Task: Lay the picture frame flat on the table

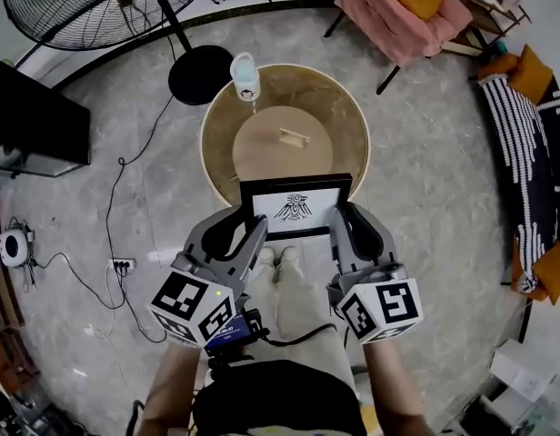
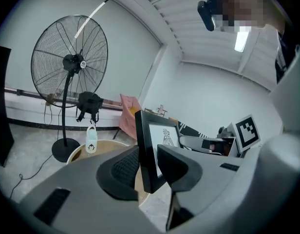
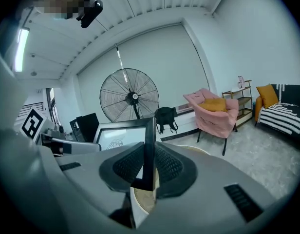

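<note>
A black picture frame [image 1: 296,205] with a line drawing on white hangs over the near rim of the round wooden table [image 1: 353,107], face toward me. My right gripper [image 1: 339,225] is shut on its right edge; in the right gripper view both ribbed pads [image 3: 167,162] press the black edge [image 3: 149,145] between the right gripper [image 3: 149,167] jaws. My left gripper [image 1: 253,230] straddles the left edge. In the left gripper view the frame [image 2: 142,150] stands between the left gripper [image 2: 150,165] jaws, a thin gap showing at the right finger [image 2: 177,167], so it is open.
On the table stand a white bottle [image 1: 245,77] at the far rim and a small wooden block [image 1: 294,137] near the middle. A standing fan's base [image 1: 200,74] sits behind the table. A pink armchair [image 1: 403,12], a striped sofa [image 1: 525,143] and floor cables [image 1: 122,264] surround it.
</note>
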`<act>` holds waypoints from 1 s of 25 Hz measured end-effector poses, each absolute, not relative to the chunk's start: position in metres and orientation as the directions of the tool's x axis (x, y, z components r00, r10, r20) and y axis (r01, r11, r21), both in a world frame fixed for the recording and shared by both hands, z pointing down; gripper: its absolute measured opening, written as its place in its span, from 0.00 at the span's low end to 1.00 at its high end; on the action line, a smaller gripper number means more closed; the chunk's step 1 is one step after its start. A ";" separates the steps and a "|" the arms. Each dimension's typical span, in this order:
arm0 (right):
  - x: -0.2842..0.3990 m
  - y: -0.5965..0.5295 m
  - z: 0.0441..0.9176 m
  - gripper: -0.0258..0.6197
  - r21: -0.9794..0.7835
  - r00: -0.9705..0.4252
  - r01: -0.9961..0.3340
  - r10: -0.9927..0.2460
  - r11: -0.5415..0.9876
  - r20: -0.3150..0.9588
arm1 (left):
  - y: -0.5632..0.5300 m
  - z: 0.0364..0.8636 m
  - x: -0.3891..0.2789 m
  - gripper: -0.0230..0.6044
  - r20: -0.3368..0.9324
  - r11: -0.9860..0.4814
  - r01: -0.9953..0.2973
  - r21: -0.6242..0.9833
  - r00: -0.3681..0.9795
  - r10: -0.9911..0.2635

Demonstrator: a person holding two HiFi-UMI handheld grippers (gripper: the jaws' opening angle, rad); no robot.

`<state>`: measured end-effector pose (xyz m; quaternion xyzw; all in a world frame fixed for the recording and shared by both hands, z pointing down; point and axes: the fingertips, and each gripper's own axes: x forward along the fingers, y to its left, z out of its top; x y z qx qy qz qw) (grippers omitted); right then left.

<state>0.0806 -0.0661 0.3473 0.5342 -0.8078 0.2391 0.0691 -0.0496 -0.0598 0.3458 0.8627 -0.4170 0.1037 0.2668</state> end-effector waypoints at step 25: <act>0.081 -0.082 0.576 0.17 -0.346 -0.410 -0.907 -0.684 0.239 0.603 | -0.071 0.570 -0.049 0.22 0.616 -0.388 -0.800 0.458 0.600 -0.510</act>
